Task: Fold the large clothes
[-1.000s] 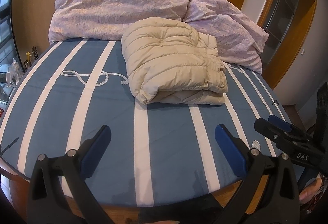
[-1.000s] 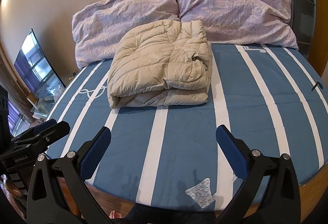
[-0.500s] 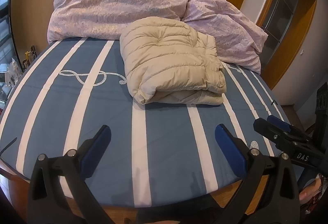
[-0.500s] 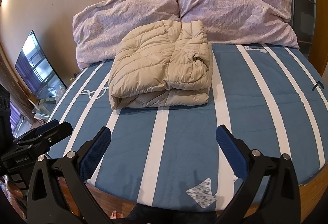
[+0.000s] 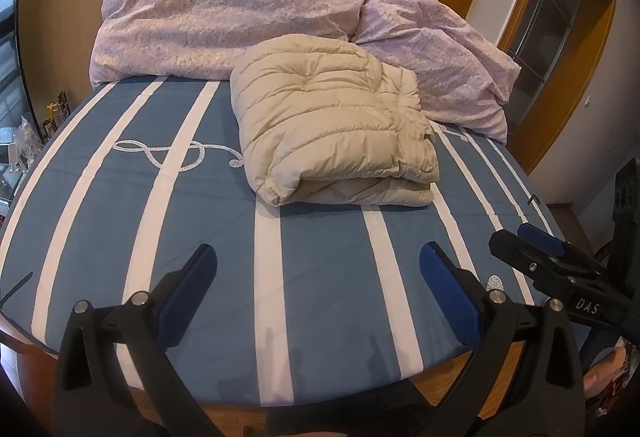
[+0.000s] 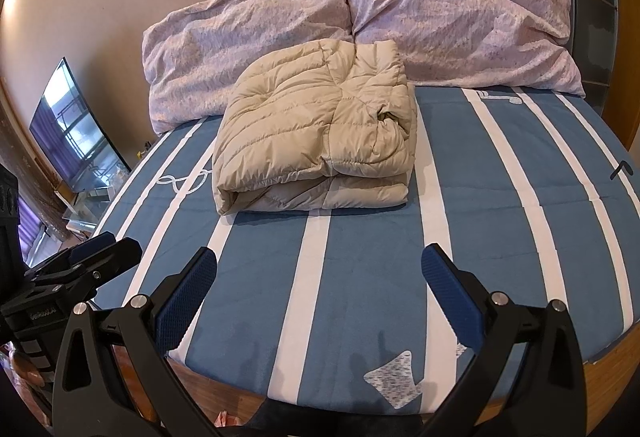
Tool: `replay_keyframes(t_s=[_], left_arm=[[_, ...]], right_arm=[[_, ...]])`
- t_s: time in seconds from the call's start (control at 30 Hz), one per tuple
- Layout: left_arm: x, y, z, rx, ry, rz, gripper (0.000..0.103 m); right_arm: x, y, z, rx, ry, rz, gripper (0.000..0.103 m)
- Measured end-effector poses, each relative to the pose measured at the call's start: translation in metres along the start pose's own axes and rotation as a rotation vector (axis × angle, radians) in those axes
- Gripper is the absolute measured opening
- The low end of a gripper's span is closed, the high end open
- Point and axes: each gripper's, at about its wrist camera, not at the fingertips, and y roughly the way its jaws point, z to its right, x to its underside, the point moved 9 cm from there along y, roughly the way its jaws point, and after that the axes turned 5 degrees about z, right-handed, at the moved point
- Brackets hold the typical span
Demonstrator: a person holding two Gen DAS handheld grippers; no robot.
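A beige quilted down jacket [image 5: 336,125] lies folded into a thick bundle on the blue bed with white stripes [image 5: 320,277]; it also shows in the right wrist view [image 6: 316,129]. My left gripper [image 5: 318,269] is open and empty, held above the near part of the bed, well short of the jacket. My right gripper [image 6: 318,269] is open and empty too, at the same distance. Each gripper shows in the other's view: the right one [image 5: 536,257] at the right, the left one [image 6: 96,257] at the left.
Two lilac pillows [image 5: 224,5] [image 6: 452,21] lean against the wall behind the jacket. The bed's wooden edge [image 6: 608,357] runs just below the grippers. A television [image 6: 72,133] stands at the left, a wooden door frame [image 5: 568,49] at the right.
Both views have drifted slightly; the jacket sits a little lower and closer in the frames. The jacket has not moved on the bed and both grippers stay open.
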Motion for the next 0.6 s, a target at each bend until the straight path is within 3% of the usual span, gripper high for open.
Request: replay_keyframes(t_s=[0.6], left_arm=[[0.0003,0.0015,0.0014,0.007,0.002,-0.004,0.101]], right_arm=[[-0.0005,0.0037,-0.0004,0.002,0.0,-0.006,0.102]])
